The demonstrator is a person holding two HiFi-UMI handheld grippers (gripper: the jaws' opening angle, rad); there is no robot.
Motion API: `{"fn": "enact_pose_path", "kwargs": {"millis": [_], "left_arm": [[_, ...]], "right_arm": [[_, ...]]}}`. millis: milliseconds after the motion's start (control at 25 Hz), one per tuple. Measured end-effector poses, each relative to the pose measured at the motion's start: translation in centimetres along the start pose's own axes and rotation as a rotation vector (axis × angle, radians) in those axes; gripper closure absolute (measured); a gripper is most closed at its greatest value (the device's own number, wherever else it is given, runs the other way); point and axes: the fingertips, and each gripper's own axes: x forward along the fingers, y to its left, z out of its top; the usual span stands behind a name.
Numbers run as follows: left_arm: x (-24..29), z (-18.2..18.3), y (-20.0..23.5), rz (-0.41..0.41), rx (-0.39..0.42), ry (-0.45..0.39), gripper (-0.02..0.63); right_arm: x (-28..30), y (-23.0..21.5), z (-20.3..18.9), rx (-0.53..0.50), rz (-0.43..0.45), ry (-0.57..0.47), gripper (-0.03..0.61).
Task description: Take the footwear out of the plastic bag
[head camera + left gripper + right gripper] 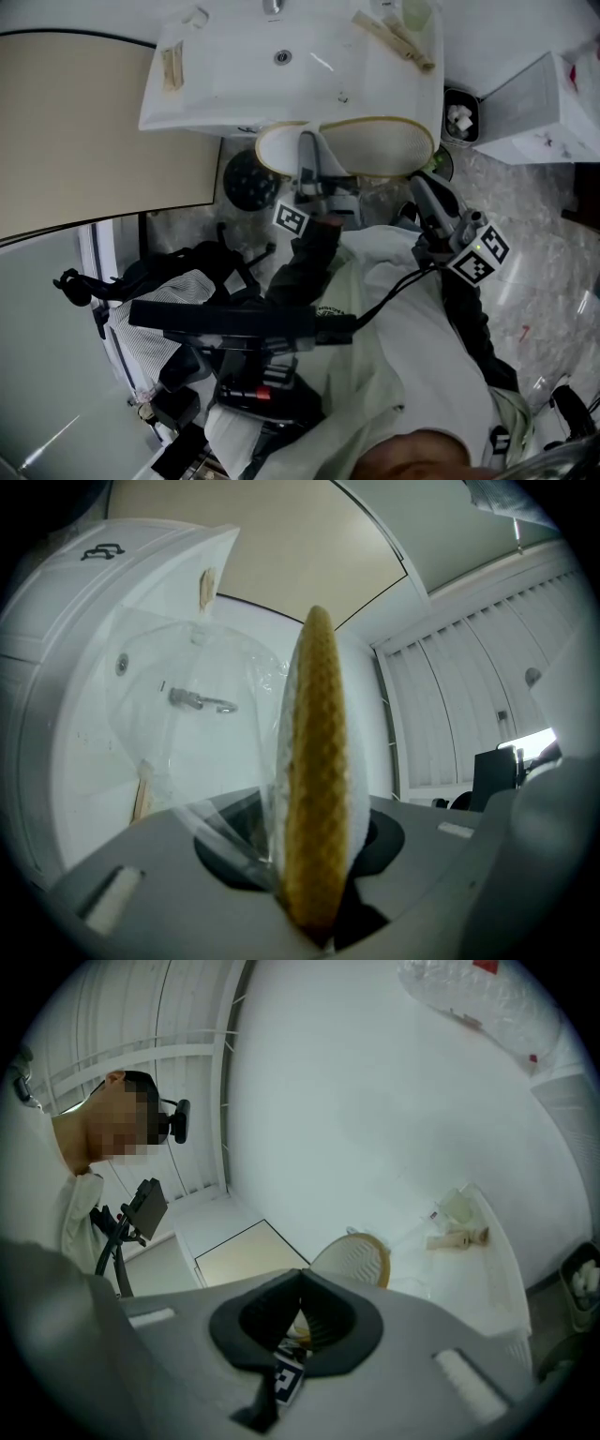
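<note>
A pair of white slippers with tan sole edges (375,145) hangs in front of the sink, wrapped in a clear plastic bag (187,733). My left gripper (307,178) is shut on one slipper through the film. In the left gripper view the tan sole edge (317,761) stands upright between the jaws. My right gripper (419,183) is at the slippers' right end with its jaws shut (300,1283). I cannot tell whether bag film is caught in them. The right gripper view shows a slipper sole (354,1260) beyond the jaws.
A white sink (234,84) with a faucet (202,701) and wooden-handled items (394,37) fills the top. A small bin (459,117) and a white box (544,103) stand at right, a beige panel (84,131) at left. Black gear hangs on the person's body (234,323).
</note>
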Motion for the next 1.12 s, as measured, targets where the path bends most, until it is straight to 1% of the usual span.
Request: {"fn": "enact_pose_path", "kwargs": {"millis": [440, 680, 1120], "left_arm": [[-0.6, 0.5, 0.2, 0.004, 0.001, -0.035, 0.499], [-0.7, 0.3, 0.3, 0.012, -0.008, -0.039, 0.499], [-0.7, 0.0, 0.7, 0.017, -0.024, -0.039, 0.499]], "right_arm": [[0.2, 0.1, -0.4, -0.006, 0.016, 0.029, 0.577], [0.4, 0.4, -0.9, -0.009, 0.029, 0.047, 0.577], [-0.1, 0.4, -1.0, -0.015, 0.015, 0.043, 0.577]]}}
